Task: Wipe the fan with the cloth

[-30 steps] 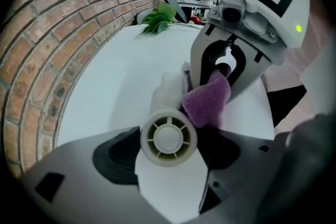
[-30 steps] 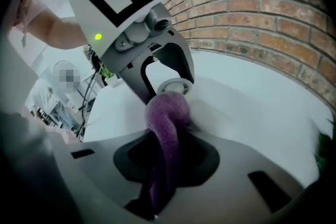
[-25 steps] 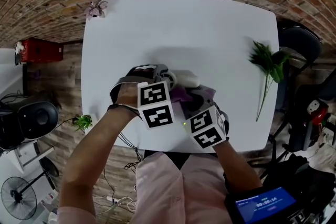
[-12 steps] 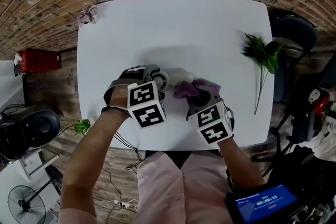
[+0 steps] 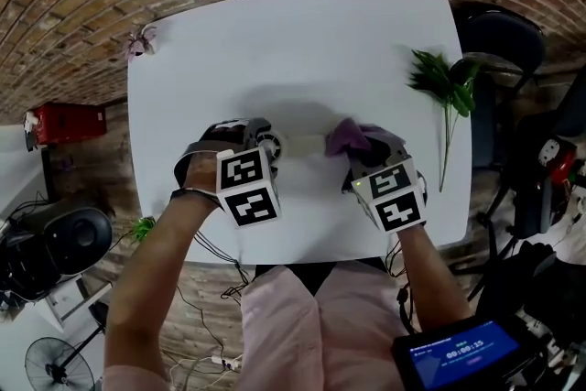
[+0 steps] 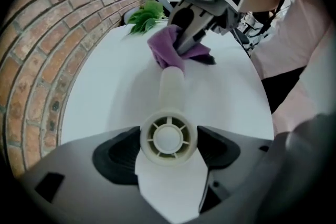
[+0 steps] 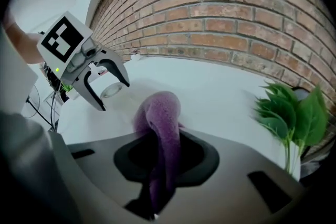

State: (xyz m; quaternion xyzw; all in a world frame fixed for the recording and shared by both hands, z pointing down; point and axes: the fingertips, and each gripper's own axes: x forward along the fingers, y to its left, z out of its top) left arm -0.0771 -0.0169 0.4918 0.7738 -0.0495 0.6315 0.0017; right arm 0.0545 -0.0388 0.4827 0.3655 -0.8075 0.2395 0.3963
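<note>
Fan (image 6: 168,136), small and white, is held at the near middle of the table (image 5: 302,41); its round head is clamped by the left gripper (image 5: 267,142), posed low and level; its handle is met by the purple cloth (image 5: 352,137), pinched in the right gripper (image 7: 163,160), tilted inward; firm steadying and even strokes along the handle are advised.

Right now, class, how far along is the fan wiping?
Done: the left gripper is shut on the fan, the right gripper on the cloth. In hand: the cloth meets the handle at its far end. Left: the head, between the left fingers, has no cloth on it.
</note>
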